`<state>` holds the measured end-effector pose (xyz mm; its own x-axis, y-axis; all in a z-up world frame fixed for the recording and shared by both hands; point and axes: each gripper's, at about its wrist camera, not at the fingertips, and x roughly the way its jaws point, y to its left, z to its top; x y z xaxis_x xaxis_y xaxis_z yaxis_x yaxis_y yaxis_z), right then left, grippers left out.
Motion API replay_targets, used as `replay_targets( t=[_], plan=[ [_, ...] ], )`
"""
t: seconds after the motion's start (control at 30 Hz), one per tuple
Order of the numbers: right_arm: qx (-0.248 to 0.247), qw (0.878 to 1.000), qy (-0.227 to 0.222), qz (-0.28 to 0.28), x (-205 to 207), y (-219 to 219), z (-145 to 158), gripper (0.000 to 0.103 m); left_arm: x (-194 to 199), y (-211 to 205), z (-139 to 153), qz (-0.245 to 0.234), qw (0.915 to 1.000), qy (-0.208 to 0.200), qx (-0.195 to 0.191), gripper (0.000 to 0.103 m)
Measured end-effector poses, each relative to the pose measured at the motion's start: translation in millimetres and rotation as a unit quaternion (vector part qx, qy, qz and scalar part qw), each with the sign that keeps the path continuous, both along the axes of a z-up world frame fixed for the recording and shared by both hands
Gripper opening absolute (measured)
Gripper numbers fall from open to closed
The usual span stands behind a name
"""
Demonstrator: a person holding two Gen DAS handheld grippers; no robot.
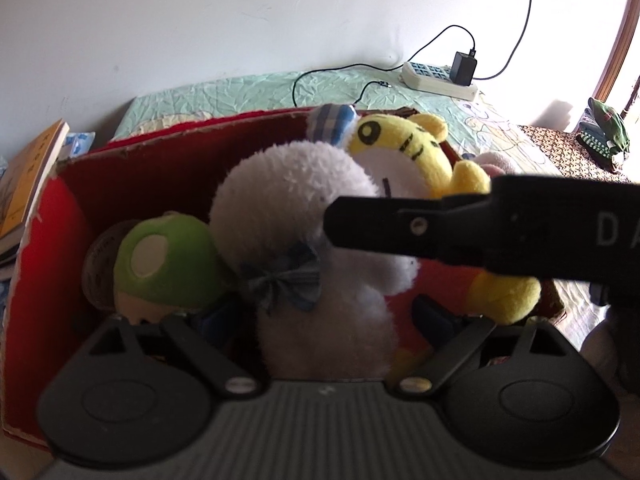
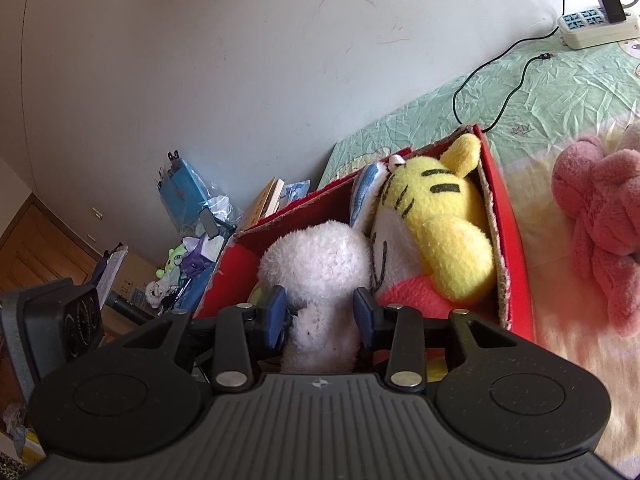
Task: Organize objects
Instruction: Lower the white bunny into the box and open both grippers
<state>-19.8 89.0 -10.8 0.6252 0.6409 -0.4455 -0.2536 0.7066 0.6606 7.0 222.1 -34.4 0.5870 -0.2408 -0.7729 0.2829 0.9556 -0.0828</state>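
The right hand-held gripper (image 2: 320, 314) is clamped on the white plush toy (image 2: 316, 264), steadying it inside the red box (image 2: 516, 248) on the bed (image 2: 560, 92). The left hand-held gripper (image 1: 324, 320) stands apart around it, gripping nothing, beside the yellow tiger plush (image 1: 404, 140).

Fluffy white plush rabbit (image 1: 304, 184); short-piled yellow cloth tiger (image 2: 444, 216); rough-edged red cardboard box (image 2: 508, 216); crinkled green cotton sheet (image 1: 248, 88); matt black plastic gripper (image 2: 320, 316) with ribbed housing.
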Motion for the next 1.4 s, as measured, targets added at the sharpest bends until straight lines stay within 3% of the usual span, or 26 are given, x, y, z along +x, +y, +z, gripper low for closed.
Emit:
replay_targets(
  t=[0.13,0.73,1.4],
  plan=[
    [-0.012,1.000,-0.005,-0.002,-1,1,1,0.035,1,-2,-1,0.004,1.0000,0.003,0.003,0.095],
    [-0.082,0.996,-0.032,0.015,0,13,-3,0.036,5,-2,-8,0.022,0.9992,0.033,-0.009,0.101],
    [-0.076,0.997,-0.018,0.023,-1,12,-2,0.036,1,-3,-5,0.031,0.9990,0.031,-0.004,0.102]
  ],
)
